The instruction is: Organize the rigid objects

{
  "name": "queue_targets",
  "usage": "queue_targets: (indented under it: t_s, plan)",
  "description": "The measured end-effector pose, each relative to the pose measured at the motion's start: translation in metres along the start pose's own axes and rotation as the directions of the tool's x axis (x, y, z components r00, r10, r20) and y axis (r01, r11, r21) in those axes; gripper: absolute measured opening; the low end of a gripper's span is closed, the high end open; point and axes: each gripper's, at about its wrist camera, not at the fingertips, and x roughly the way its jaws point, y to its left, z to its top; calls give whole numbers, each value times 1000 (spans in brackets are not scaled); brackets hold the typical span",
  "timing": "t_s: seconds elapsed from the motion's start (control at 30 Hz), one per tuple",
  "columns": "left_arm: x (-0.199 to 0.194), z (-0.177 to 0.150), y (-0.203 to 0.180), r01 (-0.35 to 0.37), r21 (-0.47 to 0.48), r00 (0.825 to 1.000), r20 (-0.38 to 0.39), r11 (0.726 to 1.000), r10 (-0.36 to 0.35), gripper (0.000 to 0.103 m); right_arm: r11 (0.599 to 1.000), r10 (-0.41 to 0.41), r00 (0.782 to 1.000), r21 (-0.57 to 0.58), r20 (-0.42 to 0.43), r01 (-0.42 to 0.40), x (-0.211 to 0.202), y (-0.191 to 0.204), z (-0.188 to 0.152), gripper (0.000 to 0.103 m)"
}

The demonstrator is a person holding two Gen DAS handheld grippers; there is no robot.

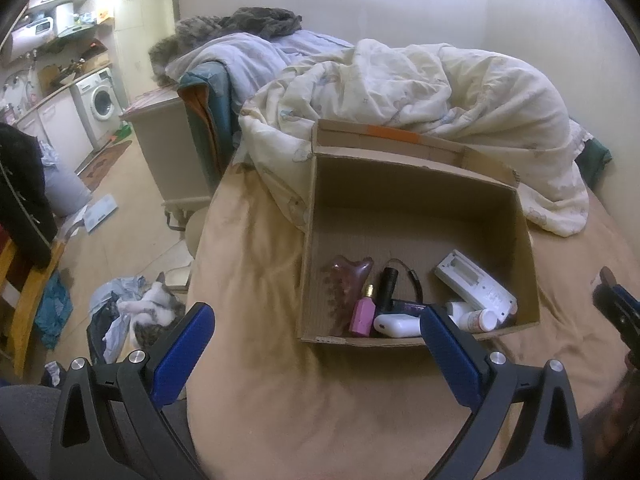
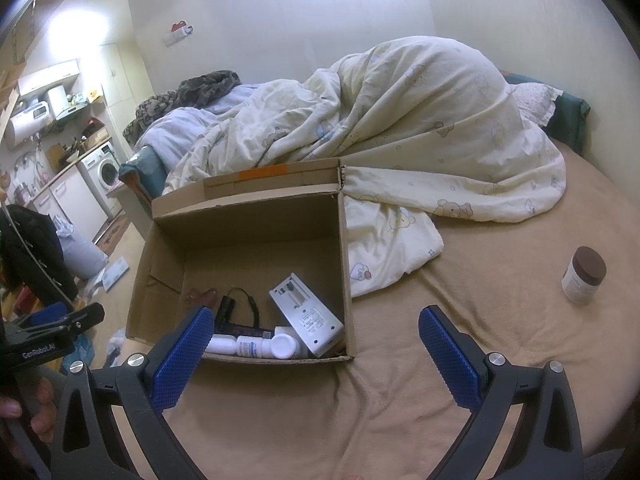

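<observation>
An open cardboard box [image 1: 420, 208] [image 2: 348, 264] stands on the tan bed sheet. Inside lie a reddish comb [image 1: 347, 280], a pink bottle [image 1: 363, 314], a black flashlight [image 1: 388, 284] [image 2: 225, 310], a white case [image 1: 396, 325], white pill bottles [image 1: 476, 318] [image 2: 260, 346] and a white remote [image 1: 476, 282] [image 2: 306, 314]. A brown-lidded jar [image 2: 583, 276] stands alone on the sheet at the right. My left gripper [image 1: 316, 344] is open and empty before the box. My right gripper [image 2: 316, 350] is open and empty at the box's front right corner.
A rumpled cream duvet [image 2: 420, 128] lies behind the box. The bed's left edge drops to a floor with a cat [image 1: 154, 308], bags and a wooden chair [image 1: 24, 300]. A nightstand [image 1: 172, 148] and a washing machine [image 1: 100, 102] stand further left.
</observation>
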Motion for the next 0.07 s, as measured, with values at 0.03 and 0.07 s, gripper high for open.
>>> queue_targets:
  t_s: [0.03, 0.07]
  plan:
    - [0, 0, -1, 1, 2, 1000, 1, 1000, -1, 102, 1000, -2, 1000, -1, 3, 2, 0, 0, 0, 103]
    - [0, -1, -2, 0, 6, 1000, 1, 1000, 0, 102, 1000, -2, 1000, -1, 2, 2, 0, 0, 0, 103]
